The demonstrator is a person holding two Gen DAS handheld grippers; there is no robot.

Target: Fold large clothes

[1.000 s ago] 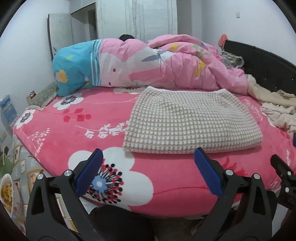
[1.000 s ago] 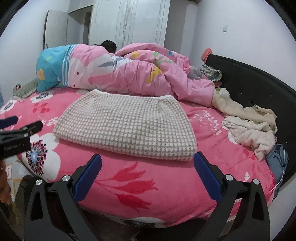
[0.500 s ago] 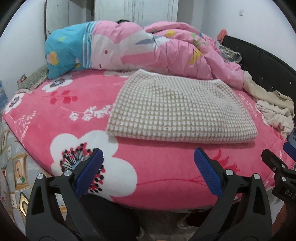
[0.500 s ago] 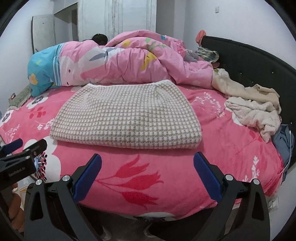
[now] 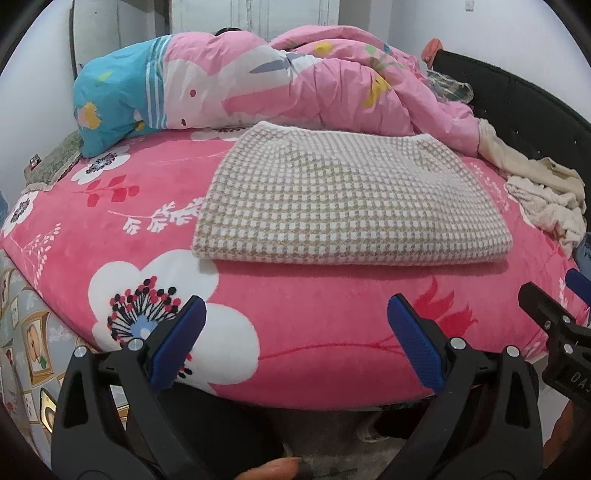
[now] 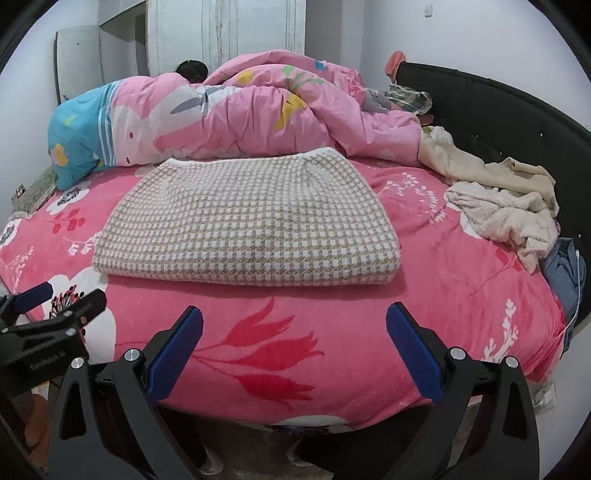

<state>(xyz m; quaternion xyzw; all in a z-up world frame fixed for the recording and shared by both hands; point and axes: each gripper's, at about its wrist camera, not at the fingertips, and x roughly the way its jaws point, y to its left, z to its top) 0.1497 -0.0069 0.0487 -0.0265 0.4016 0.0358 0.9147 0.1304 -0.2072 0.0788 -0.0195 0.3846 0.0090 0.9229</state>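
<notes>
A beige-and-white houndstooth garment [image 5: 351, 199] lies folded flat in the middle of the pink floral bed [image 5: 295, 325]; it also shows in the right wrist view [image 6: 251, 221]. My left gripper [image 5: 295, 328] is open and empty, held off the bed's near edge, short of the garment. My right gripper [image 6: 293, 332] is open and empty, also off the near edge. The right gripper shows at the right of the left wrist view [image 5: 554, 314], and the left gripper at the left of the right wrist view [image 6: 55, 306].
A pink and blue quilt [image 6: 221, 118] is heaped along the far side, with dark hair [image 6: 192, 70] behind it. Cream clothes [image 6: 506, 206] and a blue garment [image 6: 565, 269] lie at the right by the black headboard [image 6: 498, 110]. A wardrobe [image 6: 251, 29] stands behind.
Both grippers have swung and drawn slightly closer to the bed, so the folded garment sits more centred and larger in both views. The garment has not moved. Both grippers stay open.
</notes>
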